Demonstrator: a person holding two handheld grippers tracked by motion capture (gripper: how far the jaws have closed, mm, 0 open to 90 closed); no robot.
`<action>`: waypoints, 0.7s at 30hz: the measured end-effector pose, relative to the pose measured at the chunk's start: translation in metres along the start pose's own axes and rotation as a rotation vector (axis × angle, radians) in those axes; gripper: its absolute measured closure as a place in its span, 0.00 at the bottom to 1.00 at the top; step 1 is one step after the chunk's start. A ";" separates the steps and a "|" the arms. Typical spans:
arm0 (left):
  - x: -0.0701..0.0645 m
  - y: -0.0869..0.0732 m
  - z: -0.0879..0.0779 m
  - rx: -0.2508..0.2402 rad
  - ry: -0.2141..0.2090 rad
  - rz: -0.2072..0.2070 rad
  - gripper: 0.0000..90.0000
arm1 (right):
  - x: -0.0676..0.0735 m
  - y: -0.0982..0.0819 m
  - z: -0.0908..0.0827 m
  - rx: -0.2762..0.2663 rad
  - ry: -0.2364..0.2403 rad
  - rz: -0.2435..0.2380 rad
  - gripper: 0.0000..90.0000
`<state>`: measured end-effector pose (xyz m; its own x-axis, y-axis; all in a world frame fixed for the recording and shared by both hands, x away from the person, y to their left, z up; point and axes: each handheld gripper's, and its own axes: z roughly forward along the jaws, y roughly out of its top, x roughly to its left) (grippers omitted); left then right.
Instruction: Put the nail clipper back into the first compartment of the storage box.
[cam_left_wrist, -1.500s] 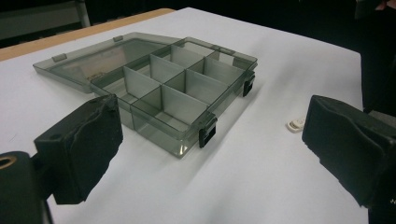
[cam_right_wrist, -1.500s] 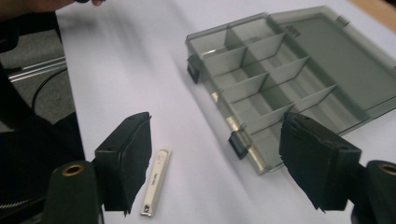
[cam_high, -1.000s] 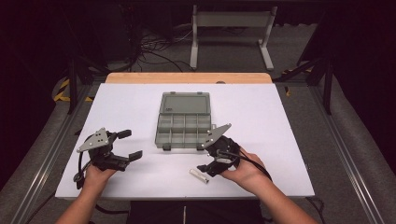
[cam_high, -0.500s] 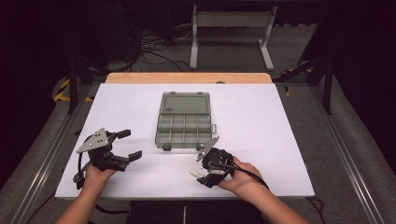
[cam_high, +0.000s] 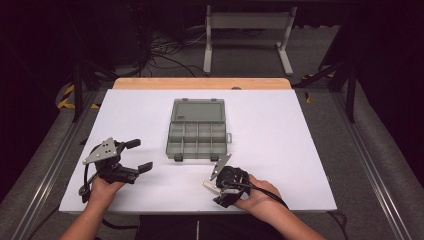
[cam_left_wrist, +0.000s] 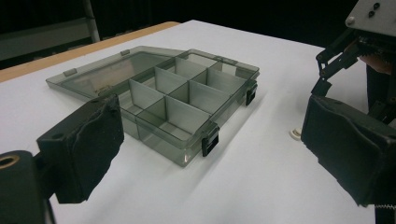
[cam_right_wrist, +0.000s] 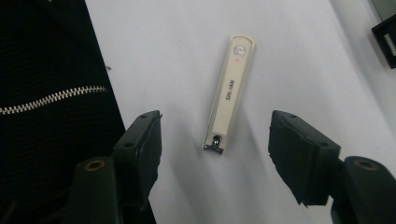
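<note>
i am on the grasp step: my right claw (cam_right_wrist: 215, 154), half open and just closing, straddles the cream flat metal nail clipper (cam_right_wrist: 229, 93) lying on the white worktop (cam_high: 300, 150), so next i should lower slightly and pinch it.

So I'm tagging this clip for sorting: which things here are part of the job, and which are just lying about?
Part of the job:
- nail clipper, flat on the table between the right gripper's open jaws, not yet touched
- compartment box, lid open, all compartments empty

Just about:
- left gripper, open, holding nothing
- white table
- metal stand and cables behind the table
</note>
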<state>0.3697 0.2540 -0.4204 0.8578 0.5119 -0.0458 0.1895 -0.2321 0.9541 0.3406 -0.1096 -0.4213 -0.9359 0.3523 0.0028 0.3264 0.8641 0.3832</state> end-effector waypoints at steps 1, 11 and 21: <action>0.000 0.000 0.000 -0.003 0.002 -0.001 0.07 | 0.000 -0.001 0.001 0.003 -0.001 -0.002 0.40; 0.000 0.000 0.001 0.003 0.001 0.006 0.08 | 0.000 -0.002 0.005 0.006 -0.014 0.005 0.54; -0.001 0.000 0.001 0.003 -0.004 0.008 0.08 | 0.000 -0.001 0.009 -0.001 -0.036 0.028 0.78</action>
<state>0.3699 0.2525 -0.4208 0.8615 0.5063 -0.0394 0.1841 -0.2392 0.9534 0.3413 -0.1072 -0.4297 -0.9210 0.3891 -0.0199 0.3523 0.8535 0.3840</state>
